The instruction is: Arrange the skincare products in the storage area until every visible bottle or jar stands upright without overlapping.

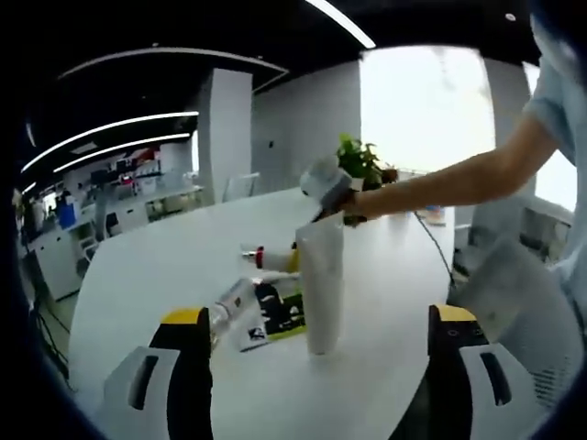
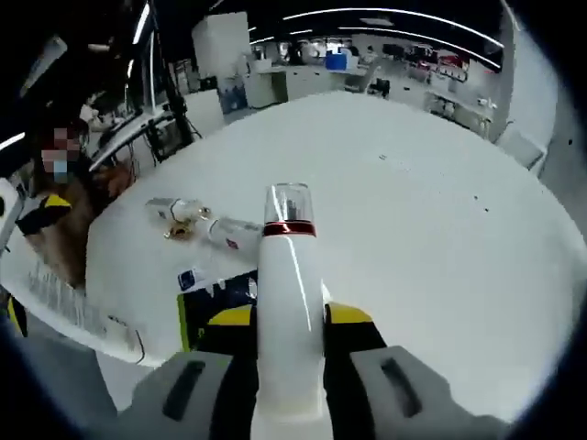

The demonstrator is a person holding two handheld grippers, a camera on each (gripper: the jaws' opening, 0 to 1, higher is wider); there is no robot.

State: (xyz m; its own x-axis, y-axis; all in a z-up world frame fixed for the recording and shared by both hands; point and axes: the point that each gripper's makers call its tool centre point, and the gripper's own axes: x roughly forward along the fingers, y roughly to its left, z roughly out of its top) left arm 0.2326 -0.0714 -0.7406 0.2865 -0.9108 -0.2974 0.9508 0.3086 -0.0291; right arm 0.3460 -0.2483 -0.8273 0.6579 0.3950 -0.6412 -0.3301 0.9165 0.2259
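- 1 white tube stands cap-down on the white table; this tube is the landmark.
- Right gripper is clamped on the tube's upper end, the person's arm stretched out toward it from the right of the left gripper view.
- Right gripper view: the jaws are pressed to both sides of the tube, clear cap with red band pointing away.
- Left gripper sits low, short of the tube, jaws spread wide with nothing between them.
- Just beside the tube: a dark box lying flat and a small bottle on its side.
- Behind the tube: a red-capped bottle lying down.
- Potted plant well beyond.
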